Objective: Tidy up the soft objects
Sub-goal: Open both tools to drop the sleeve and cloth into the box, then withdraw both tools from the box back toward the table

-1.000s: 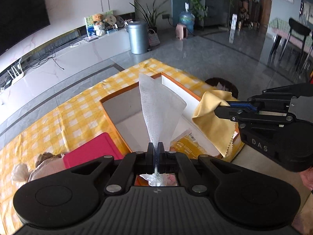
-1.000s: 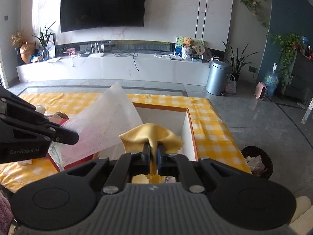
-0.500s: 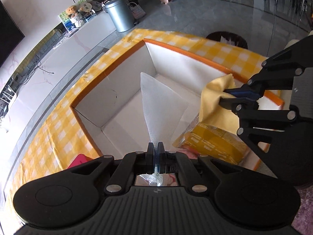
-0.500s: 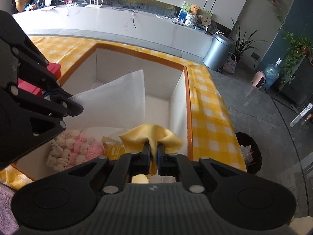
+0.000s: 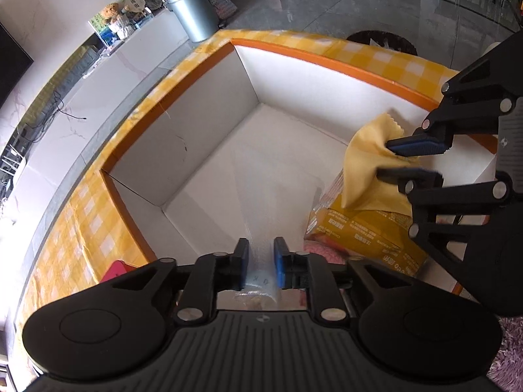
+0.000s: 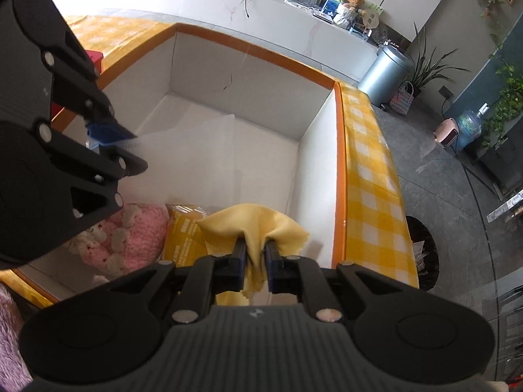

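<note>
You have one box (image 5: 183, 137) in front of you, white inside with an orange rim, sitting on a table under a yellow check cloth (image 6: 369, 170); both your grippers hang over its near end. Inside lie four soft things: one white sheet (image 6: 196, 150), one yellow cloth (image 6: 258, 222), one yellow packet (image 5: 356, 232) and one pink knit (image 6: 130, 238); the far half of the box floor is bare.

Your left gripper (image 5: 261, 261) has just been opening; its jaws stand a little apart with the white sheet between them, the sheet spreading forward over the box floor, and whether the pads touch it I cannot tell. Your right gripper (image 6: 255, 254) has also just been opening, though less; its jaws are narrowly apart with the yellow cloth bunched between them, and whether the pads press it I cannot tell; that cloth drapes over the packet by the right wall.

The knit lies in the near left corner, touching the packet. Outside the box, one red thing (image 5: 114, 269) sits on the cloth at the left edge; what it is I cannot tell.
</note>
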`<act>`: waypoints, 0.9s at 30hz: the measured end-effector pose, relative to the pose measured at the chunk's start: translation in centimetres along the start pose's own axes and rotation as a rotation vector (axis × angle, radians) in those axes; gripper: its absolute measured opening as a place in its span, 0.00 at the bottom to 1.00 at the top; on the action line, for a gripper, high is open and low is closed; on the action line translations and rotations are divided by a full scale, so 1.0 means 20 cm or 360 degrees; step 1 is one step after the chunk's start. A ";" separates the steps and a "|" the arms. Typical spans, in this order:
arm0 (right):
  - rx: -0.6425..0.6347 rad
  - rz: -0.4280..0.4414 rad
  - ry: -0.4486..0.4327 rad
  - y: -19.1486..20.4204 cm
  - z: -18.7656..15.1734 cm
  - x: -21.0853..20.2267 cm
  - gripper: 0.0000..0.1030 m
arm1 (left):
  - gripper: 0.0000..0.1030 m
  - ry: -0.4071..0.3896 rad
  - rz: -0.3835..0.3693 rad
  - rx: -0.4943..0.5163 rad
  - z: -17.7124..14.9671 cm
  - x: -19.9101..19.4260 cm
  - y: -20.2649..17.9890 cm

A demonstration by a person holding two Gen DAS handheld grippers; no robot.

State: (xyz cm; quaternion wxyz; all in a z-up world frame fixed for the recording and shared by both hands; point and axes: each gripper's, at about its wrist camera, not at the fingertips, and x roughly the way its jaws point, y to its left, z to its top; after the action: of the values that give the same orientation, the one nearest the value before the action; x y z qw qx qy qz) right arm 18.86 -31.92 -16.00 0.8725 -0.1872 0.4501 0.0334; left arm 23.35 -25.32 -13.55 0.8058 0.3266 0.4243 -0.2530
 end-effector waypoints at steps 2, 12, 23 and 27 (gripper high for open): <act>-0.0002 0.0007 0.0011 0.00 0.00 -0.01 0.22 | 0.34 -0.0020 0.0007 -0.0013 0.01 -0.04 0.01; 0.0032 -0.0028 0.0004 -0.03 0.06 -0.19 0.57 | 0.61 -0.0220 0.0028 -0.0050 -0.02 -0.35 0.09; 0.0227 -0.0118 -0.0308 0.06 0.03 -0.60 0.69 | 0.61 -0.0542 0.0072 -0.0227 -0.24 -0.81 0.21; 0.0341 -0.0116 -0.0440 0.16 -0.01 -0.73 0.72 | 0.62 -0.0646 0.0123 -0.0290 -0.39 -0.95 0.25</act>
State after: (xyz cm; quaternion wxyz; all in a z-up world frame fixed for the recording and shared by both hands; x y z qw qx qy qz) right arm 9.33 -27.45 -5.50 0.9416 -0.1029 0.3199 -0.0210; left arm 12.90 -13.77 0.86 0.9098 0.2110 0.2618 -0.2432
